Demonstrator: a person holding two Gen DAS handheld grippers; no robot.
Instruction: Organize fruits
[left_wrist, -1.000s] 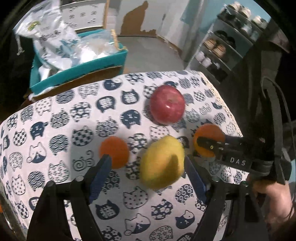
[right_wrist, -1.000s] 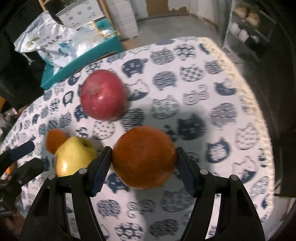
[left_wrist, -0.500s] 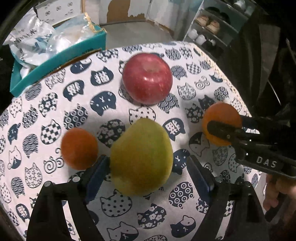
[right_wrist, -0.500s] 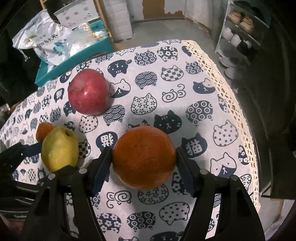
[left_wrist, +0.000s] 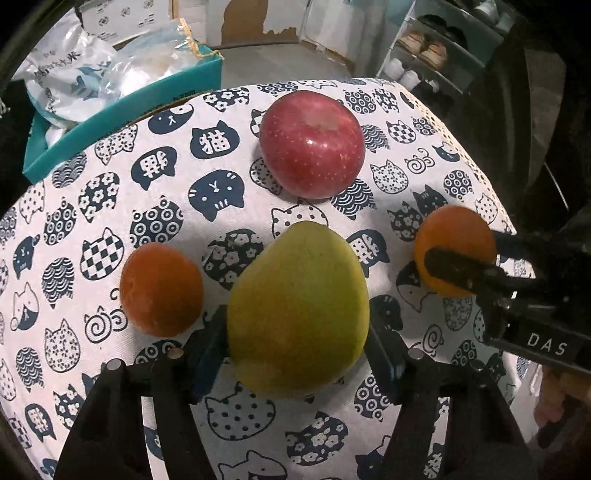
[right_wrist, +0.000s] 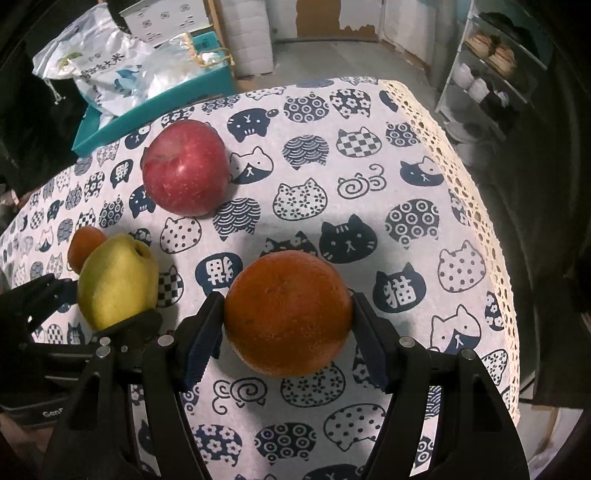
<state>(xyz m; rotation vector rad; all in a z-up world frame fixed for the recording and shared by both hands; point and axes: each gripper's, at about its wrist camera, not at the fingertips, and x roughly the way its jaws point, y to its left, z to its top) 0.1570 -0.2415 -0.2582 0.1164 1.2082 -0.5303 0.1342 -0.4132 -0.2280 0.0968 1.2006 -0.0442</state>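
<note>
My left gripper is shut on a yellow-green pear, low over the cat-print tablecloth. The pear also shows in the right wrist view. My right gripper is shut on a large orange, which also shows in the left wrist view. A red apple rests on the cloth beyond both grippers and shows in the right wrist view too. A small orange lies just left of the pear, partly hidden behind it in the right wrist view.
A teal box with plastic bags stands behind the table's far edge. A shoe rack stands at the far right. The table's lace edge drops off on the right.
Both grippers have come lower and closer to the cloth with their fruits. The apple and small orange look nearer; neither has moved on the cloth.
</note>
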